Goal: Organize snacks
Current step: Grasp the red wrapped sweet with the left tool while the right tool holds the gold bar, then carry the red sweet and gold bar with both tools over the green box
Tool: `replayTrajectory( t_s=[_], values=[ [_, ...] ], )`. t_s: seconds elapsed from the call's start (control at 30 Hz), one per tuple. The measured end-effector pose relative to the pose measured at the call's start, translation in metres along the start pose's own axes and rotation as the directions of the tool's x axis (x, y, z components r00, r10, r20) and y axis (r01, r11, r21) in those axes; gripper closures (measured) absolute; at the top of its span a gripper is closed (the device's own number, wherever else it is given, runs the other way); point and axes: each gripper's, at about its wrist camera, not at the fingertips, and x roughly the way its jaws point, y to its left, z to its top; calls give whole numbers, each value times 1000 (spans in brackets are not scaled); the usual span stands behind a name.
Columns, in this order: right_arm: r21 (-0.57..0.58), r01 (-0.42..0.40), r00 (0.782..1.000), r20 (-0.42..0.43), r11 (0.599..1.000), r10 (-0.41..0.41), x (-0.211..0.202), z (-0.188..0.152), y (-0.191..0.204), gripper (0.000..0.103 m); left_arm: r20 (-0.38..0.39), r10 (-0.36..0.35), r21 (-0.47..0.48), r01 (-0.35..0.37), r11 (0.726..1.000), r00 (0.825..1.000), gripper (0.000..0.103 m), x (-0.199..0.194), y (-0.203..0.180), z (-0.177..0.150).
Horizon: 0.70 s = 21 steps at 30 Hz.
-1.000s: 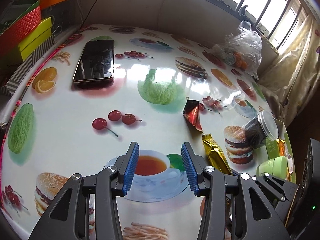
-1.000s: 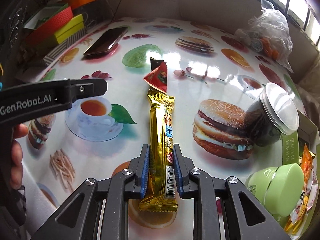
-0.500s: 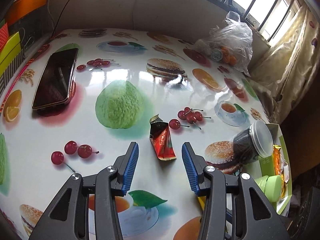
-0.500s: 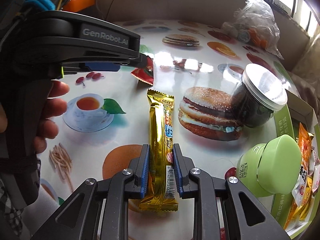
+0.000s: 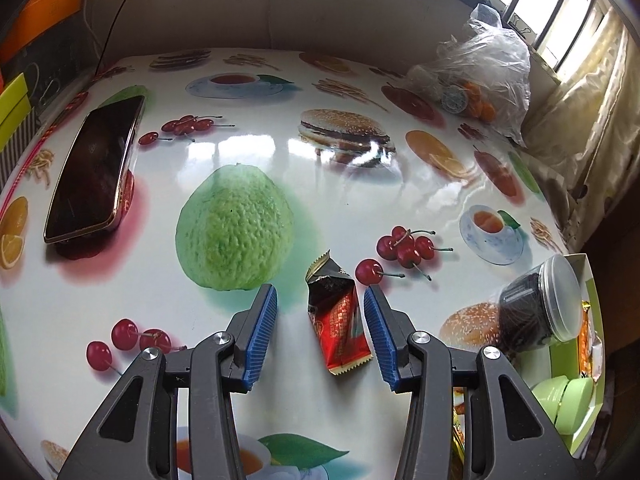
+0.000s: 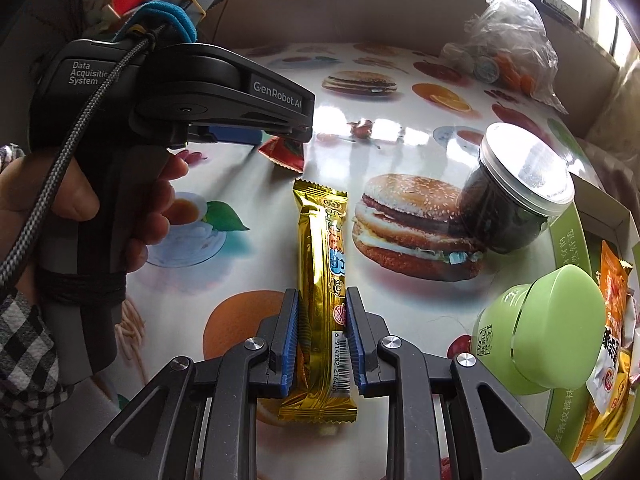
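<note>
A small red and black snack packet (image 5: 338,318) lies on the food-printed tablecloth between the blue pads of my left gripper (image 5: 320,330), which stands open around it without touching. In the right wrist view a long gold snack bar (image 6: 323,268) lies lengthwise, and my right gripper (image 6: 322,334) is shut on its near end. That view also shows the left gripper body (image 6: 192,100), held by a hand, over the red packet (image 6: 282,152). A green box (image 6: 568,248) at the right edge holds orange snack packets (image 6: 610,280).
A dark jar with a clear lid (image 6: 516,196) leans by the box, and a green lidded tub (image 6: 548,316) lies against the box front. A phone (image 5: 96,176) rests at the far left. A plastic bag of goods (image 5: 476,80) sits at the back right.
My left gripper has travelled across the table from the printed teacup to the red packet, which now lies between its pads. The right gripper has kept its hold on the gold bar.
</note>
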Motion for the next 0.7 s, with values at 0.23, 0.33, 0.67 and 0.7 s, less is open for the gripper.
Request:
replayTrajectory(
  t_s=[0.23,0.33,0.67,0.7],
  values=[
    [2,-4,1000,2,1000,4,0,0,-2,81,16,25,8,-25,1000,1000,66,2,-1,1],
    [3,-4,1000,3,1000,4,-1,0,-2,81,17,32,17,-32,999,999,76,3,-2,0],
    [4,4,1000,6,1000,-4,-1,0,-3,82,24,29,25,-29,999,999,80,-1,-1,-4],
    [4,4,1000,7,1000,-4,-1,-1,-3,82,25,30,26,-31,999,999,81,-2,-1,-5]
  ],
)
